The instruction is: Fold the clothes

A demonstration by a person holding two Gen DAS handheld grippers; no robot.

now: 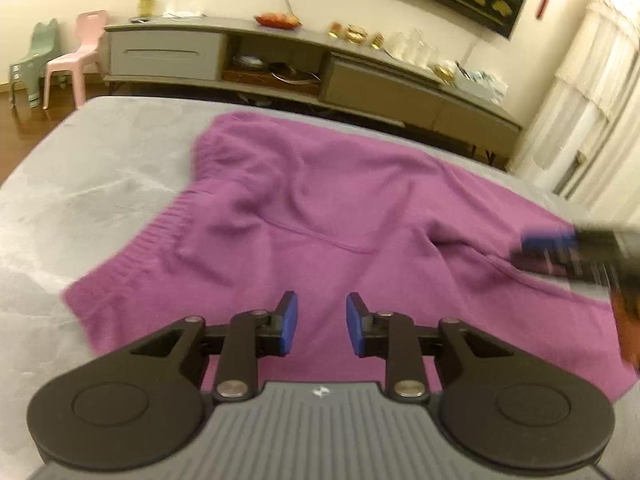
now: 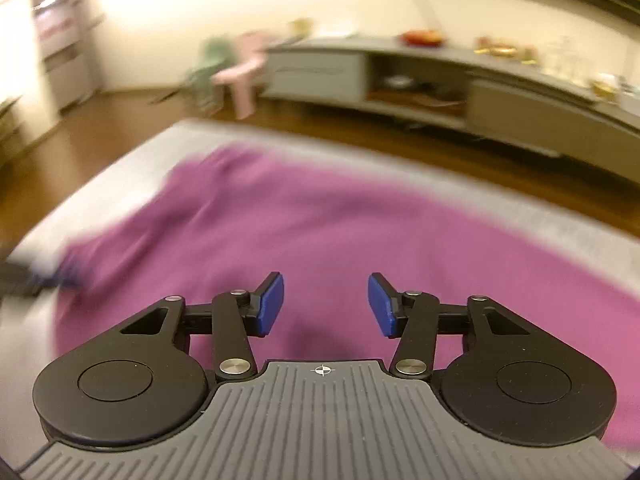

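One purple garment (image 1: 320, 216) is spread, rumpled and unfolded, on the grey surface (image 1: 100, 184), toward twelve o'clock of both tools. Nothing is gripped: left gripper (image 1: 322, 322) narrowly parted, right gripper (image 2: 326, 304) wider. Folding is judged barely begun.

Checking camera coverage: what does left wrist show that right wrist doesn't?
Only left wrist: the ribbed waistband, a curtain, the right gripper blurred at the edge. Only right wrist: a white shelf unit and more wood floor. Both: purple garment on the grey bed, the long cabinet, pink chair, open jaws holding nothing.
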